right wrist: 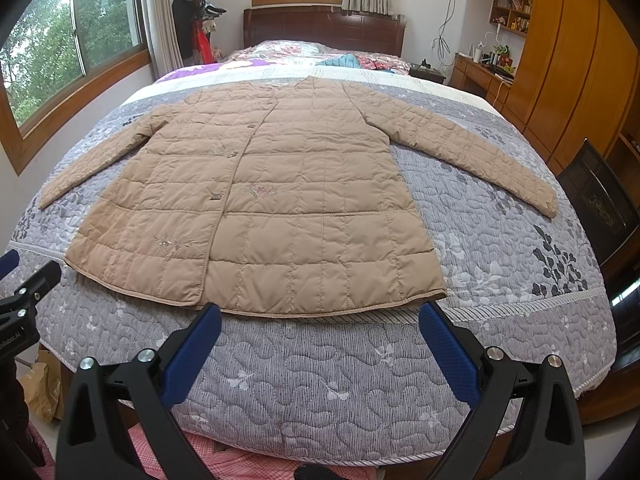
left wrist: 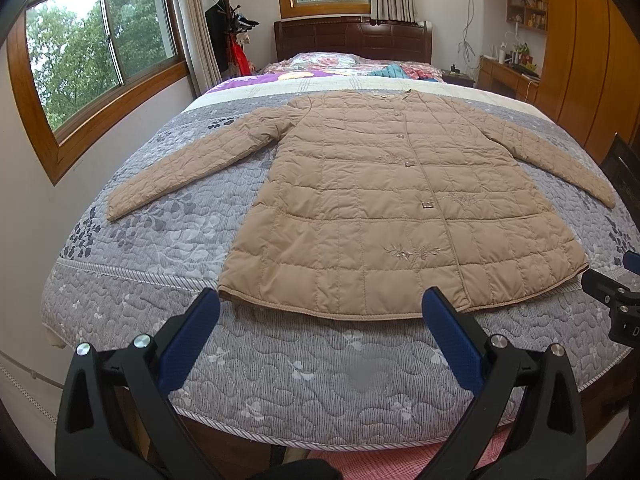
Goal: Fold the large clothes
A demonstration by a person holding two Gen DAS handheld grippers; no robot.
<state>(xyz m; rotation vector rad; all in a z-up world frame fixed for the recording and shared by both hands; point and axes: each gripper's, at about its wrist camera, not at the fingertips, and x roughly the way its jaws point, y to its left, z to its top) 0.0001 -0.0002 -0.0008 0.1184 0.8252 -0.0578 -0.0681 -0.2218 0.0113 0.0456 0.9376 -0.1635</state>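
A tan quilted coat [left wrist: 380, 200] lies flat and buttoned on the bed, front side up, hem towards me, both sleeves spread out to the sides. It also shows in the right wrist view [right wrist: 272, 208]. My left gripper [left wrist: 320, 308] is open and empty, above the bed's near edge just short of the hem. My right gripper [right wrist: 320, 316] is open and empty, also just short of the hem, further right. The right gripper's body shows at the edge of the left wrist view [left wrist: 616, 300].
The bed has a grey floral quilt [left wrist: 304, 376]. Folded clothes and pillows [left wrist: 360, 66] lie by the dark headboard [left wrist: 352, 36]. Windows and a coat stand [left wrist: 230, 24] are at left; a wooden wardrobe [right wrist: 560, 60] and a dark chair [right wrist: 600, 200] at right.
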